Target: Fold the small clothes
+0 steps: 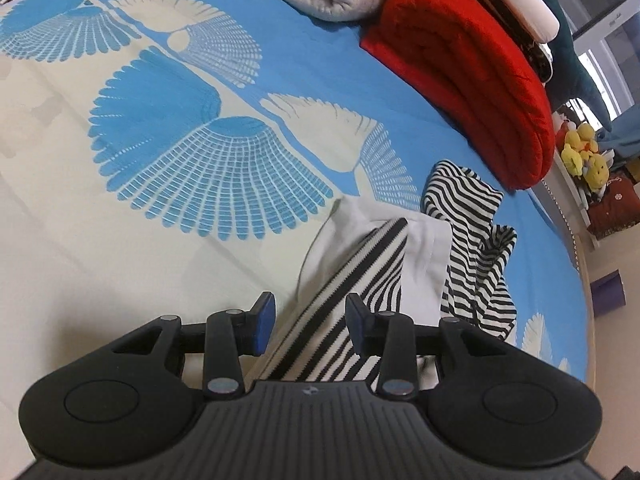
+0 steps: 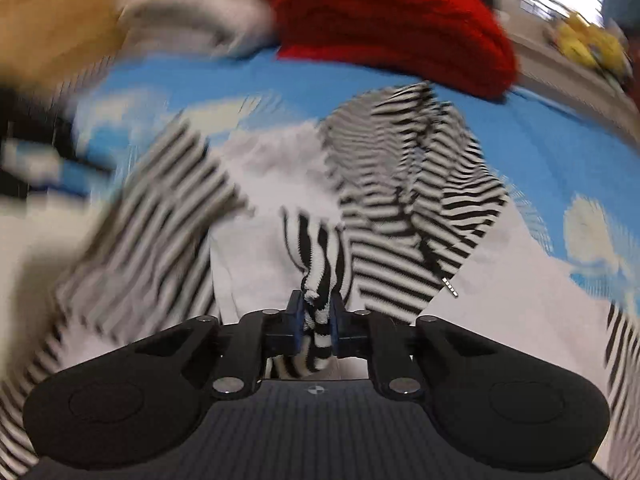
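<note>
Bed — striped garment, red blanket

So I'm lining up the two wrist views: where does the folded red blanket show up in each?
Left wrist: the folded red blanket lies upper right, on the blue patterned bedsheet.
Right wrist: it sits top centre, blurred.
Shared landmark: the black-and-white striped garment lies just in front of the blanket in both views.
</note>
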Tool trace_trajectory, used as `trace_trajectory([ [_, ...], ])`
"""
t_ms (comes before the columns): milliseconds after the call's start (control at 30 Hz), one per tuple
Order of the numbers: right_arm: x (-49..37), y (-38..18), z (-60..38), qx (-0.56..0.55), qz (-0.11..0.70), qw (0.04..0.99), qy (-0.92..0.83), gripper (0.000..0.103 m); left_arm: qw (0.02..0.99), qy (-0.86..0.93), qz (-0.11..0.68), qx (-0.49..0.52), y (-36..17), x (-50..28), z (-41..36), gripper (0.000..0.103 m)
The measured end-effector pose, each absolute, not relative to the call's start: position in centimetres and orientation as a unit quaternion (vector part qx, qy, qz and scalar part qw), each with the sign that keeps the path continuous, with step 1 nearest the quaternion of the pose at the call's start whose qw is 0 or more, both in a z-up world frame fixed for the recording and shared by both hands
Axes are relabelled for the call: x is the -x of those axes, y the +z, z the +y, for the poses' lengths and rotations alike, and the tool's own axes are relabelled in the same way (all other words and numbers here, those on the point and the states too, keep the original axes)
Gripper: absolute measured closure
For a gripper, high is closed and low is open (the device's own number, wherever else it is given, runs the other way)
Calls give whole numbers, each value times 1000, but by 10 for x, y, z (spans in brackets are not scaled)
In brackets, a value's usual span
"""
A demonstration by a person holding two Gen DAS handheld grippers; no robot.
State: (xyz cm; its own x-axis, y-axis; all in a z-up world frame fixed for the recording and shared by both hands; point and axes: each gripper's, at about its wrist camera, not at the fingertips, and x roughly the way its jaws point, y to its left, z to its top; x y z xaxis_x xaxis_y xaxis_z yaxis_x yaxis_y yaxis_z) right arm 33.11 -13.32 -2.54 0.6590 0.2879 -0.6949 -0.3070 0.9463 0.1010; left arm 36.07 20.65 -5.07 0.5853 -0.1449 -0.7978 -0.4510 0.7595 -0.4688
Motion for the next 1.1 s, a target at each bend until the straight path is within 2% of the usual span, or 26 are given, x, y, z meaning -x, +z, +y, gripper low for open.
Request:
trace_trajectory([
  [133, -316, -13, -202, -224, 358, 907, 17, 92, 829, 87, 443, 329, -46, -356, 205, 62],
  [200, -305, -22, -223, -250, 372, 892, -59, 88, 830, 85, 445, 324, -46, -355, 203, 62],
  [333, -294, -42, -261, -290, 414, 850, -149, 68, 831, 81, 449, 317, -47, -354, 198, 62],
  [467, -296, -38, -275, -302, 404, 851, -145, 52, 832, 74, 453, 310, -48, -354, 191, 59],
  [600, -313, -38, -268, -290, 410, 860, -91, 44, 832, 77, 459, 303, -52, -357, 185, 58],
  [700, -335, -45, -246, -231, 455, 860, -18, 44, 830, 75, 462, 304, -55, -360, 181, 58],
  [933, -351, -60, -197, -42, 485, 871, 64, 44, 826, 74, 466, 307, -59, -366, 177, 58],
  [1000, -350, -62, -195, -22, 482, 874, 56, 49, 827, 72, 466, 306, -59, -368, 177, 58],
  [1067, -351, -58, -206, -55, 478, 876, 39, 72, 828, 71, 466, 303, -58, -368, 176, 58],
  [1100, -347, -55, -216, -88, 472, 876, 36, 79, 829, 70, 466, 301, -57, -368, 175, 58],
])
